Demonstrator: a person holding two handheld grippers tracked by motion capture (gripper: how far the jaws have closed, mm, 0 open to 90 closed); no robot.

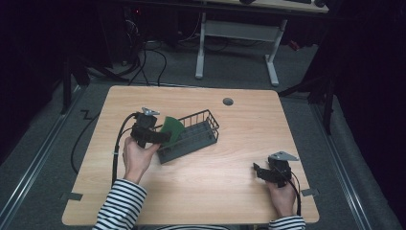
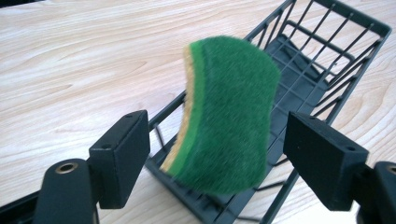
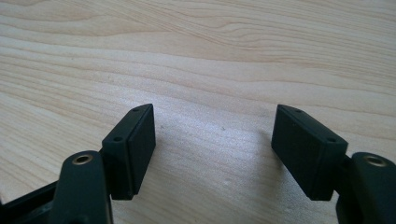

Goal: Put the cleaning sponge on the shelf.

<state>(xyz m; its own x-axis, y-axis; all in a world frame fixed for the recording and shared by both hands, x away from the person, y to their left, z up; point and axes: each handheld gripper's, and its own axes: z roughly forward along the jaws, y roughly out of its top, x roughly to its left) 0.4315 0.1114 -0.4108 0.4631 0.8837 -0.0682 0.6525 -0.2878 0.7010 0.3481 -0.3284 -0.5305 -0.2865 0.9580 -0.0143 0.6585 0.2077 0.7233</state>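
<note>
- Jaws of the left gripper (image 2: 212,154) stand wide apart and released, with a gap between each pad and the sponge (image 2: 226,114).
- Between those jaws and a little beyond their tips is the green scouring sponge with a yellow layer on one side. It stands on edge, tilted, and its lower end is inside the near end of the black wire basket (image 2: 322,70). Its outline is slightly blurred, so whether it is at rest or dropping cannot be told.
- Beyond the left jaws, the basket stretches away up and to the right, a long narrow tray of thin bars on the pale wooden table (image 2: 70,60).
- From the high view, the left gripper (image 1: 160,135) sits at the basket's (image 1: 201,129) near-left end, with the sponge (image 1: 172,128) leaning up over the rim just ahead of its tips.
- Judged from this, the step in hand is placing the sponge in the basket. To do it well, the left jaws should stay spread and draw straight back, so neither pad drags the sponge out or nudges the light basket.
- The sponge leans on the end wall and may tip out. A gentle push on its upper edge would lay it flat.
- Jaws of the right gripper (image 3: 212,144) are also released and empty, with bare table between and ahead of them.
- That right gripper (image 1: 262,171) rests well apart from the basket.
</note>
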